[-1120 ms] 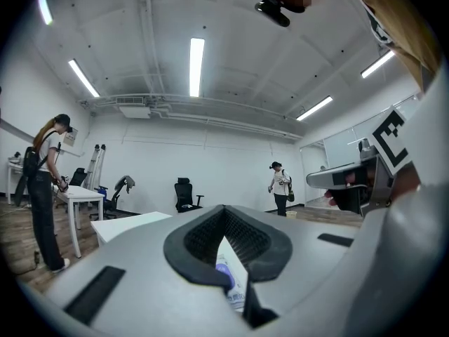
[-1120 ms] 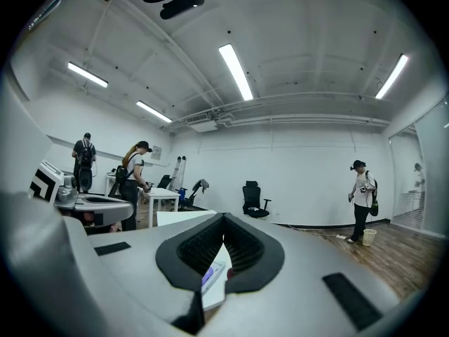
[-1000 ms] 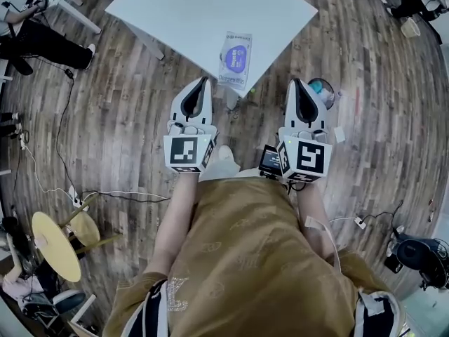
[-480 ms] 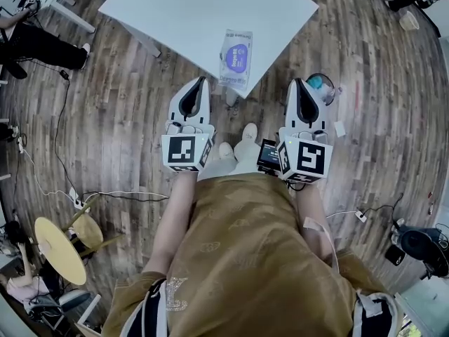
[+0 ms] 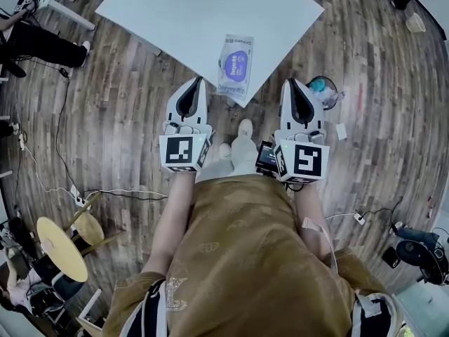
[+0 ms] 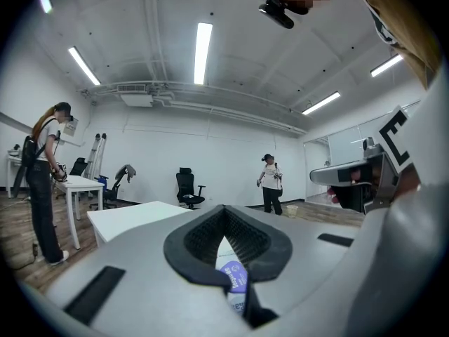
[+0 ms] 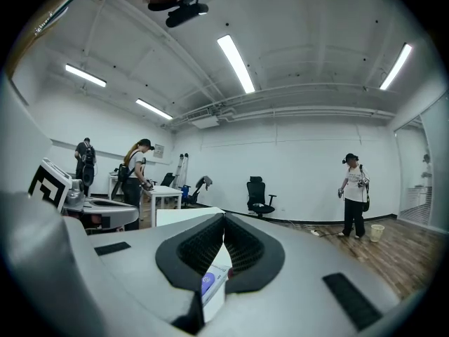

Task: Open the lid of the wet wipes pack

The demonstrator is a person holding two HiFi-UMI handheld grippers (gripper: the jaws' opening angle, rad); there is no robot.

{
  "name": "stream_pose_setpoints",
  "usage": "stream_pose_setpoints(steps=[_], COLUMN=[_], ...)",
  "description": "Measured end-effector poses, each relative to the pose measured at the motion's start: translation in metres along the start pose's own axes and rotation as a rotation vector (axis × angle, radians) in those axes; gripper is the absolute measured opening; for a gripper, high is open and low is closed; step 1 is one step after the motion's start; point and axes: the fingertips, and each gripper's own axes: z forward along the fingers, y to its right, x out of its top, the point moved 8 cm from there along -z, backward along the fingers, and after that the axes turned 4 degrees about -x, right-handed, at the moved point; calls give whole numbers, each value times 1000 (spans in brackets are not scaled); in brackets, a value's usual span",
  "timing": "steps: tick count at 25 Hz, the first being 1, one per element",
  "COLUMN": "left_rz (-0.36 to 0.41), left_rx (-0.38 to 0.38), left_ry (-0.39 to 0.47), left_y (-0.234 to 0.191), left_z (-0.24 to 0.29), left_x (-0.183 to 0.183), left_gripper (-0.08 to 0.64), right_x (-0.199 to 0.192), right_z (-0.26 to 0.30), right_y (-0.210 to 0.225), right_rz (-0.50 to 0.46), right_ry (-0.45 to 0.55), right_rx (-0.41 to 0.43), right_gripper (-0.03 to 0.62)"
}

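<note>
The wet wipes pack (image 5: 235, 65), white with a purple oval lid, lies flat near the near corner of the white table (image 5: 189, 12). Its lid looks down. My left gripper (image 5: 199, 81) hovers just short of the table edge, left of the pack, jaws shut on nothing. My right gripper (image 5: 288, 83) is held level with it over the floor, right of the pack, also shut and empty. In the left gripper view the pack (image 6: 235, 278) shows through the gap below the closed tips (image 6: 224, 209). The right gripper view shows the pack (image 7: 210, 281) the same way.
A small bin (image 5: 321, 88) stands on the wood floor right of the table corner. Cables (image 5: 105, 194) run across the floor at left, near a yellow round stool (image 5: 59, 248). People (image 6: 270, 182) and an office chair (image 6: 188, 187) stand far across the room.
The table and pack have drawn slightly nearer in the head view as the person stepped forward. Both grippers stay shut and keep their spacing.
</note>
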Motion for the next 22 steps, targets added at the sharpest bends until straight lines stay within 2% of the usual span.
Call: stream_pose_setpoints(steps=[9, 14, 22], left_rz=[2, 13, 24], left_rx=[16, 39, 74], left_ry=[-41, -78, -96], left_y=[-8, -10, -8], left_z=[49, 79, 98], left_x=[-6, -11, -14], left_gripper=[0, 0, 0], right_x=[-15, -29, -46], right_z=[49, 77, 99], right_y=[21, 36, 48], right_rz=[6, 41, 69], right_ry=[-47, -76, -108], right_rx=[57, 89, 133], right_gripper=[8, 8, 8])
